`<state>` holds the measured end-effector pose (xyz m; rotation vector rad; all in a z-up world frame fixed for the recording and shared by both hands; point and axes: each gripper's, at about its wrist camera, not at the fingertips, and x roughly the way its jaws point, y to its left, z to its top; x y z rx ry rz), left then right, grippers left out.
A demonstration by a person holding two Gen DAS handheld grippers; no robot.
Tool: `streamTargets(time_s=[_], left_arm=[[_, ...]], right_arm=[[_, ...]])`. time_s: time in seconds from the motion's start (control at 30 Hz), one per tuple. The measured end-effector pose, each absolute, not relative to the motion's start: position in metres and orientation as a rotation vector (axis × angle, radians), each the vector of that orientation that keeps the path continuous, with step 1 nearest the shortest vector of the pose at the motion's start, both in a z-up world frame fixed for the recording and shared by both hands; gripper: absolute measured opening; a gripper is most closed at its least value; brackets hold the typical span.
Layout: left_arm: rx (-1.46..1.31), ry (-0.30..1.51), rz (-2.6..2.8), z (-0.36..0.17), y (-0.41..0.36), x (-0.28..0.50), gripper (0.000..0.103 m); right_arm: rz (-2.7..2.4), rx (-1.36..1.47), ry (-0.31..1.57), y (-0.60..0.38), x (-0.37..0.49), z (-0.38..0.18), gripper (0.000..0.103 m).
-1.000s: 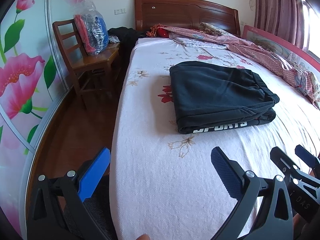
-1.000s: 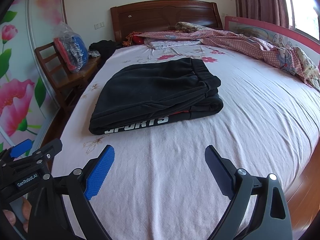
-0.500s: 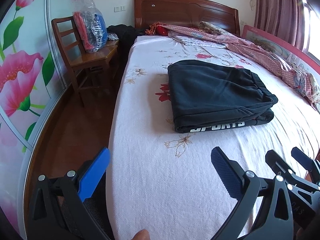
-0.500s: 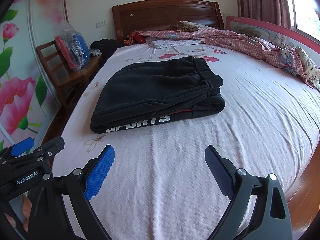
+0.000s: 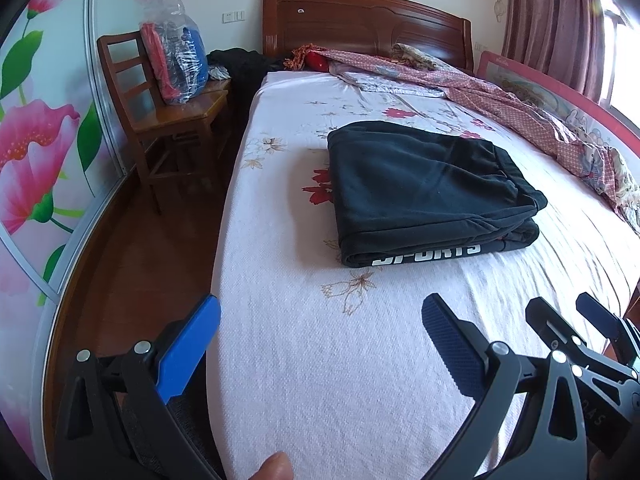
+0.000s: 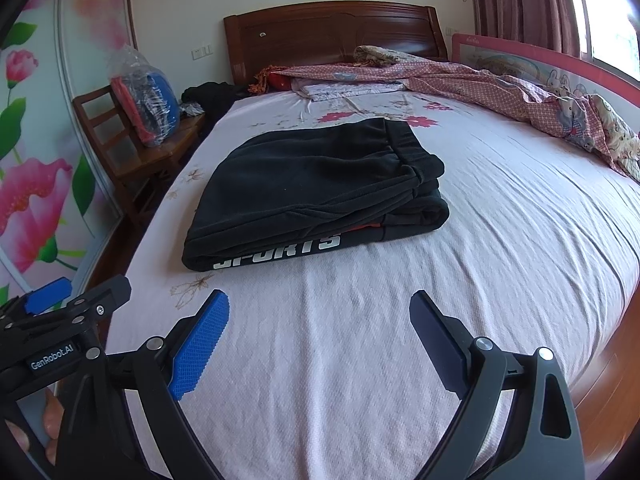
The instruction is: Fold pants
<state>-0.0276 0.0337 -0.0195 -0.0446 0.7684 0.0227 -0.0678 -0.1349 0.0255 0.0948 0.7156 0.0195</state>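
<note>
The black pants [image 5: 424,188] lie folded in a thick rectangle on the bed's pale floral sheet [image 5: 320,360], white "SPORTS" lettering on the near edge; they also show in the right wrist view [image 6: 316,196]. My left gripper [image 5: 320,332] is open and empty, held above the near end of the bed, well short of the pants. My right gripper [image 6: 320,324] is open and empty, also short of the pants. Each gripper shows at the edge of the other's view: the right one [image 5: 580,340] and the left one [image 6: 68,308].
A wooden chair [image 5: 160,120] with a plastic-wrapped bundle [image 5: 176,64] stands left of the bed on the wood floor. A pink patterned quilt [image 6: 500,92] lies along the right side and head. A floral wardrobe door [image 5: 32,152] lines the left wall.
Both grippers have drawn back slightly from the pants and stayed open. The pants have not moved.
</note>
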Motion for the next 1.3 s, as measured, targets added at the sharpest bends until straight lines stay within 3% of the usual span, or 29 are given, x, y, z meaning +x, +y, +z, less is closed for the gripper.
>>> streamTargets(time_s=[1.3], left_arm=[[-0.044,0.764,0.115,-0.015,0.027,-0.001,0.101]], right_arm=[[0.015,0.103,0.706,-0.143,-0.026,0.031,0.091]])
